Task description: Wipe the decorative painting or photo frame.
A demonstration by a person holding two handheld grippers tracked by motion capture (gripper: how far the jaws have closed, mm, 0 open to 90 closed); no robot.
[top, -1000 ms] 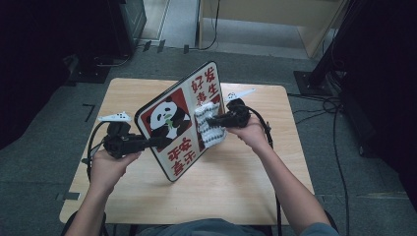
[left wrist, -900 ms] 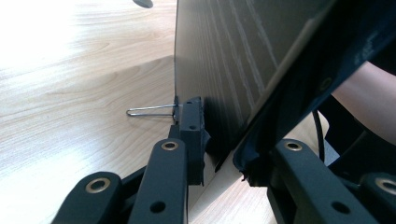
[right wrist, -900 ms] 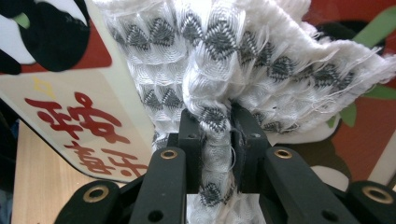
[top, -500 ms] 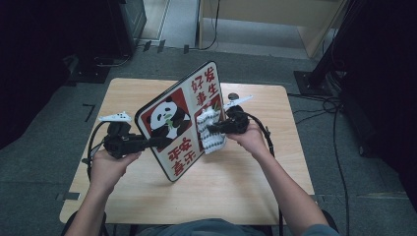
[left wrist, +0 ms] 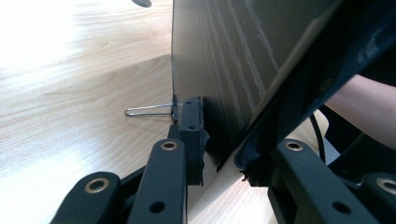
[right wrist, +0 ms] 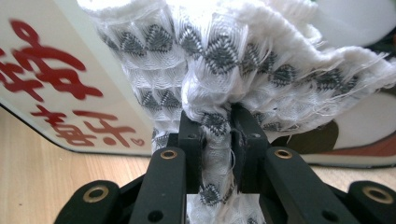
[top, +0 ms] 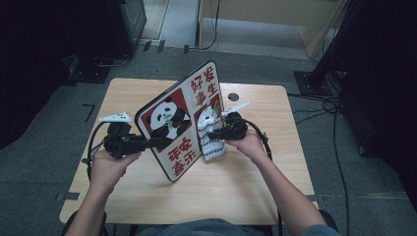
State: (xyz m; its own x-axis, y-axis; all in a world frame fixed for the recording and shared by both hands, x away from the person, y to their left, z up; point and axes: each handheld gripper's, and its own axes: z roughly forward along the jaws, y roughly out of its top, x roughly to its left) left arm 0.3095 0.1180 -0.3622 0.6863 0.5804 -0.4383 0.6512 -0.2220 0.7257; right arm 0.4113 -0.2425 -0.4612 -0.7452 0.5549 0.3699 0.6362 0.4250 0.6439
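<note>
A white board [top: 182,118] with panda pictures and red characters stands tilted on its lower edge on the wooden table [top: 255,187]. My left gripper [top: 152,142] is shut on the board's left edge. In the left gripper view, its jaws [left wrist: 219,140] clamp the board's dark back [left wrist: 224,56] and its front. My right gripper [top: 212,133] is shut on a white cloth [top: 209,146] with a grey diamond pattern and holds it against the board's printed face. In the right gripper view, the bunched cloth [right wrist: 224,51] sits pinched between the jaws [right wrist: 215,123], with the board [right wrist: 60,79] behind it.
A thin wire loop [left wrist: 147,111] sticks out at the board's back by my left jaw. The table has a round hole [top: 233,96] near its far edge. Dark equipment and cables [top: 339,113] lie on the floor around the table.
My right gripper has slid the cloth a little way down the board's face, toward the table. The left gripper and the board have stayed put.
</note>
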